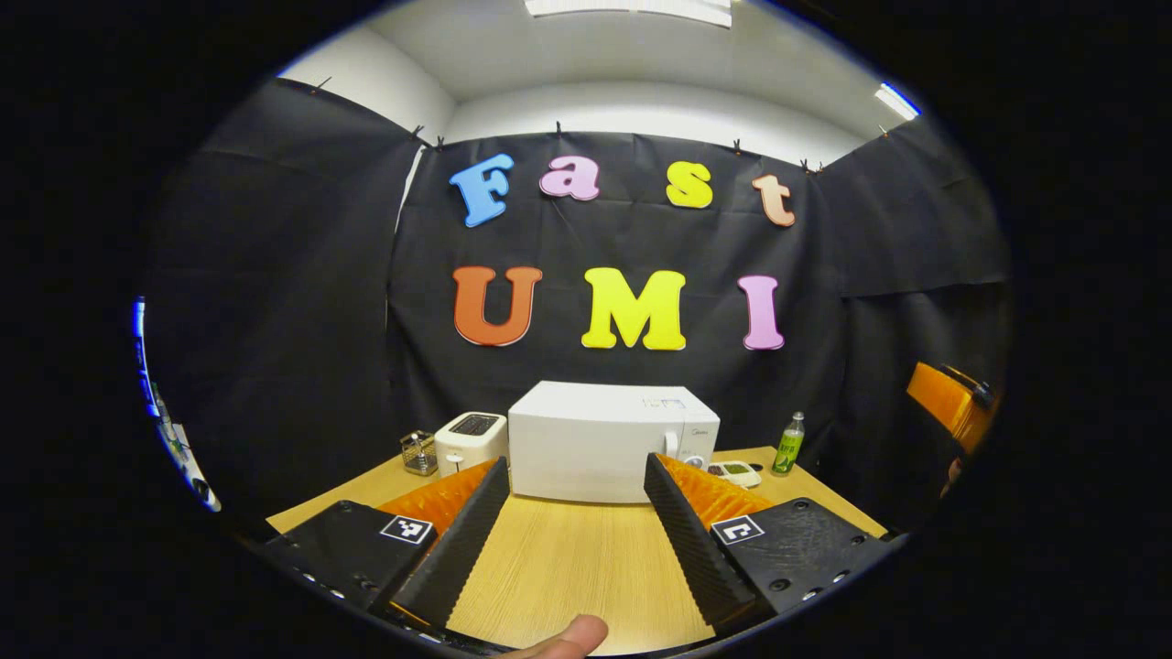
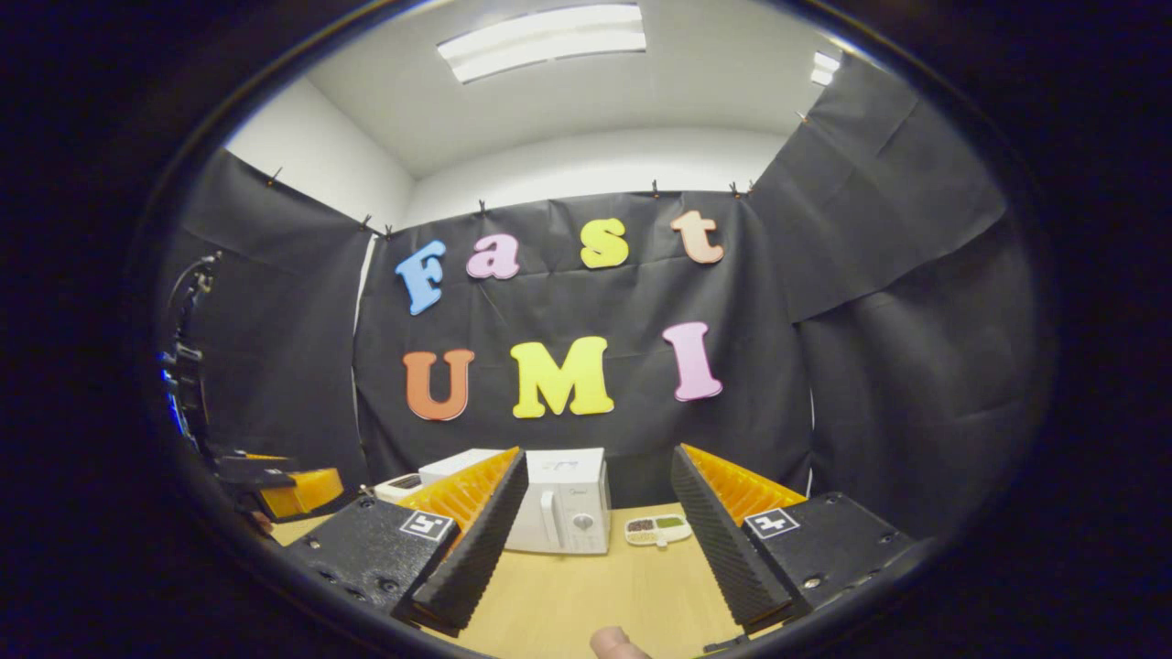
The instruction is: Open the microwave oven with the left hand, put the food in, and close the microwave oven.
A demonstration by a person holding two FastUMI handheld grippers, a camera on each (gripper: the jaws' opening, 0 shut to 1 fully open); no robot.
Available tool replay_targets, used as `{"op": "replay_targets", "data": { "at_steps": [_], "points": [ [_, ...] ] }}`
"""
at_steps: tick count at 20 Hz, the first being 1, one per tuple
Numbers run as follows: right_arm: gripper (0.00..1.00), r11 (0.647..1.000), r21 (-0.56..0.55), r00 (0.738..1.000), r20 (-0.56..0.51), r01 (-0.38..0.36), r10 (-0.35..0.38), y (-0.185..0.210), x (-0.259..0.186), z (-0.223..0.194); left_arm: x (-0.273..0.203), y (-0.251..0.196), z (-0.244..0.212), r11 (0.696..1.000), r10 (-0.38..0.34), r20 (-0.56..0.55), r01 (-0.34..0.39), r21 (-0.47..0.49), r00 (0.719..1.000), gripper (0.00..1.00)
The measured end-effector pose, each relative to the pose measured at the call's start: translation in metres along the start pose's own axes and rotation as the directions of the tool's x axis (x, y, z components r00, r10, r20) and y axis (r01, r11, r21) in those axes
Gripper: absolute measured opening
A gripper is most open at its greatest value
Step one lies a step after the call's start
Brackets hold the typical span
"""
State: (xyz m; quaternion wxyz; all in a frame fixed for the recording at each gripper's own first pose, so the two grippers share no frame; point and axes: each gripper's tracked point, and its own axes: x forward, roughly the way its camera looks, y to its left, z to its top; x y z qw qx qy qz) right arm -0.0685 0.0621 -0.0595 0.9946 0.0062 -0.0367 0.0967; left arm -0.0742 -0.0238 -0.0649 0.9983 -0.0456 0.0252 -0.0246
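Standing back from the wooden surface (image 1: pixel 568 558), the person held both grippers up with nothing in them. The left gripper (image 1: pixel 575 522) had its fingers spread wide and pointed straight at the white microwave (image 1: pixel 612 441), which sat well off at the far side of the surface, its door shut. The right gripper (image 2: pixel 595 540) was spread wide as well, and between its fingers I could see the microwave's handle (image 2: pixel 550 518) and the dial beside it. The food, a small tray (image 2: pixel 657 528) with sections of something dark and green, lay on the surface just to the right of the microwave. A toaster (image 1: pixel 470 439) stood on its other side, touching or nearly so, with a small wire basket (image 1: pixel 419 452) beyond, and a green bottle (image 1: pixel 788 445) stood past the tray. Nothing of the task looked begun. To open the door well, I judged the left gripper should come in level at the handle, close on it squarely, then pull along the door's swing rather than straight back, so the microwave would not slide.
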Motion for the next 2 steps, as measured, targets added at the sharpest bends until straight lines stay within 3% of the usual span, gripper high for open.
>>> {"op": "replay_targets", "data": {
  "at_steps": [1,2],
  "points": [
    [1.00,1.000,-0.014,1.000,-0.010,0.009,-0.010,-0.0025,0.0005,-0.0001,-0.0035,-0.0022,0.0041,1.000,-0.009,0.012,0.010,-0.009,1.000,0.83],
    [0.91,0.999,-0.029,1.000,-0.018,0.019,-0.019,-0.0045,0.0005,0.0004,-0.0057,-0.0020,0.0077,1.000,-0.015,0.020,0.016,-0.017,1.000,0.94]
  ]
}}
